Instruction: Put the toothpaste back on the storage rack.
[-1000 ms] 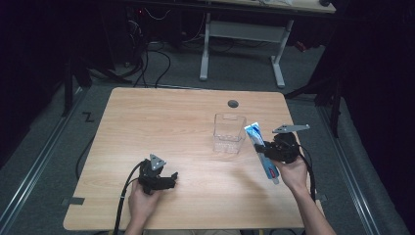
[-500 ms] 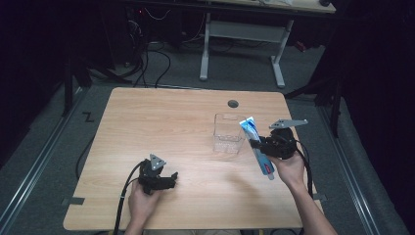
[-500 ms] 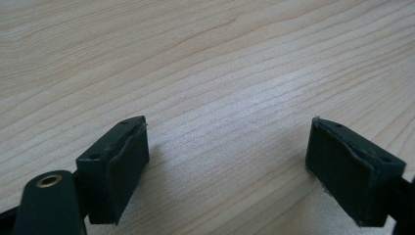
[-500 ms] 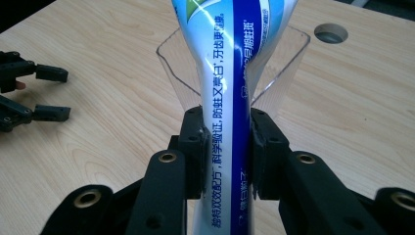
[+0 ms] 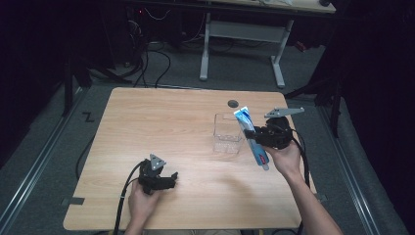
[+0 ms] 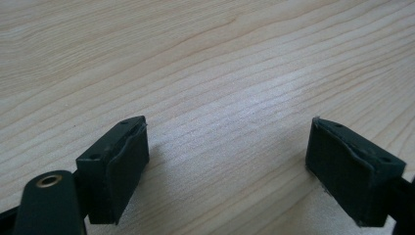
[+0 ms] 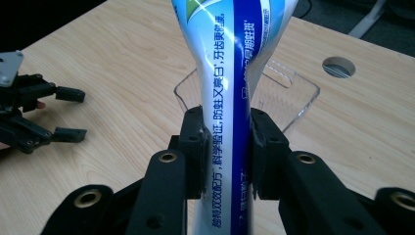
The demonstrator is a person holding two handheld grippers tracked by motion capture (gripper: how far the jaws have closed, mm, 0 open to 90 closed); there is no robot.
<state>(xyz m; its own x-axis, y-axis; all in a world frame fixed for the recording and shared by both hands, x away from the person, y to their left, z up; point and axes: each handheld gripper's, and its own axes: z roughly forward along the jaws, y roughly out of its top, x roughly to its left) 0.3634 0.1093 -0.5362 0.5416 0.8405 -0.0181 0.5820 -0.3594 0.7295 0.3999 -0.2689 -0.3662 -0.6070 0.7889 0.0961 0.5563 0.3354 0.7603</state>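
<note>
Wooden table (image 5: 161, 122) spans mid-frame in the high view; clear plastic container (image 5: 228, 133) stands right of centre, apparently empty. Toothpaste tube (image 5: 251, 137) is already lifted off the table — tilted, its upper end beside the container's right wall, not yet inside. Judged roughly halfway: picked up, insertion and release left. Right gripper (image 7: 227, 147), right of centre, has its pads pinching the tube's middle. Left gripper (image 6: 227, 166), lower left, rests low over bare wood — jaws wide apart, holding nothing.
</note>
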